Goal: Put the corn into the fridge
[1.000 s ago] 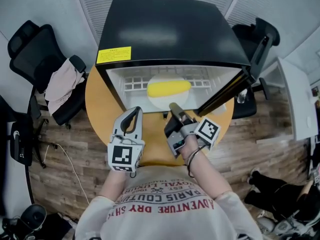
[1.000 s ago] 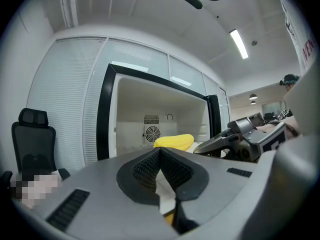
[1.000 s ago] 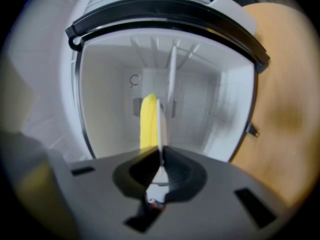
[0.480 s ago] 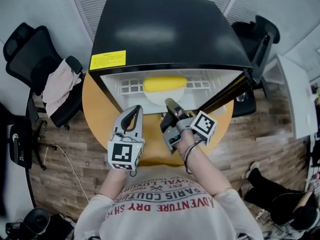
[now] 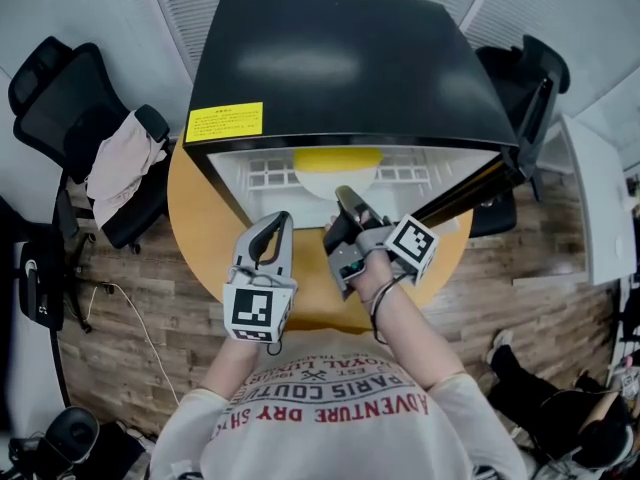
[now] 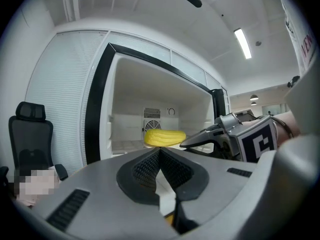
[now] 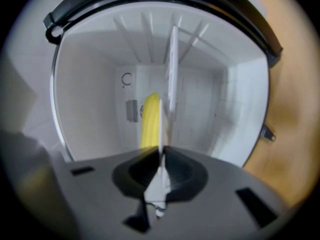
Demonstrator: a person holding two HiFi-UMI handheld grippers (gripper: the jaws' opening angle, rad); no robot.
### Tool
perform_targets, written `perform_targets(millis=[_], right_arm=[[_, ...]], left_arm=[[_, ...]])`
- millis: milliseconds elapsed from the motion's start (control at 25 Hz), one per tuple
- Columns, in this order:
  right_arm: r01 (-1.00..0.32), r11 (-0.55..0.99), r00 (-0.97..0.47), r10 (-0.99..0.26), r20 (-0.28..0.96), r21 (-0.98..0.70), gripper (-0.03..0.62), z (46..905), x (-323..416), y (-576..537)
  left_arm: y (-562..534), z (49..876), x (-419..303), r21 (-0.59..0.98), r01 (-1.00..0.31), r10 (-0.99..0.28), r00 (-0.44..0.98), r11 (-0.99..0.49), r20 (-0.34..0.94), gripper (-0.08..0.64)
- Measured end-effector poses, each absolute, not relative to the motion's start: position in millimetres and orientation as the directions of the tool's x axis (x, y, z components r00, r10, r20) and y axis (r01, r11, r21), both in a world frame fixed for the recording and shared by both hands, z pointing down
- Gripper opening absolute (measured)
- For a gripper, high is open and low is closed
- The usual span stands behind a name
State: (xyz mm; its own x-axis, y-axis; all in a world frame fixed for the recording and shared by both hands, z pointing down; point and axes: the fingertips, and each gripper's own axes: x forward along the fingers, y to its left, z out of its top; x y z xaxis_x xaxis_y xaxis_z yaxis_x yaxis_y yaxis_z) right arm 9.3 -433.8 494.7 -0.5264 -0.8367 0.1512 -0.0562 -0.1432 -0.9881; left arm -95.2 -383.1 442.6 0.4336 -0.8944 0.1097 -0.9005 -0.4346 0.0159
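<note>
The yellow corn (image 5: 335, 158) lies on a white plate (image 5: 335, 182) on the shelf inside the open black fridge (image 5: 340, 68), half hidden under its top. My right gripper (image 5: 345, 194) reaches into the doorway, rolled on its side. In the right gripper view the plate's thin rim (image 7: 170, 74) runs edge-on into my right gripper (image 7: 161, 153), beside the corn (image 7: 150, 119). Its jaws have just been opening and stand slightly apart about the rim. My left gripper (image 5: 278, 220) hangs shut and empty before the fridge. The left gripper view looks past my left gripper (image 6: 160, 149) to the corn (image 6: 165, 136).
The fridge stands on a round wooden table (image 5: 200, 218). Its door (image 5: 470, 193) swings open at the right. A black chair (image 5: 60, 98) with a cloth (image 5: 120, 163) over it stands at the left. Another chair (image 5: 530, 78) is behind the door.
The right gripper has moved forward into the fridge, and the plate with the corn now lies deeper on the shelf. The left gripper has hardly shifted.
</note>
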Motion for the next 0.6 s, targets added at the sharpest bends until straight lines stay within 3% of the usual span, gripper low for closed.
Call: perform_targets(millis=[240, 440, 600], right_arm=[[-0.073, -0.149, -0.511, -0.843, 0.165, -0.986, 0.065, 496, 8, -438], [-0.014, -0.180, -0.495, -0.853, 0.163, -0.984, 0.138, 506, 8, -441], [-0.036, -0.178, -0.494, -0.852, 0.172, -0.983, 0.137, 507, 7, -444]], left_arm=[[-381, 443, -89, 0.018, -0.895, -0.890, 0.445, -0.446, 0.101, 0.025], [-380, 444, -91, 0.027, -0.893, -0.887, 0.450, -0.450, 0.107, 0.025], [-379, 447, -93, 0.034, -0.893, -0.886, 0.449, -0.448, 0.112, 0.025]])
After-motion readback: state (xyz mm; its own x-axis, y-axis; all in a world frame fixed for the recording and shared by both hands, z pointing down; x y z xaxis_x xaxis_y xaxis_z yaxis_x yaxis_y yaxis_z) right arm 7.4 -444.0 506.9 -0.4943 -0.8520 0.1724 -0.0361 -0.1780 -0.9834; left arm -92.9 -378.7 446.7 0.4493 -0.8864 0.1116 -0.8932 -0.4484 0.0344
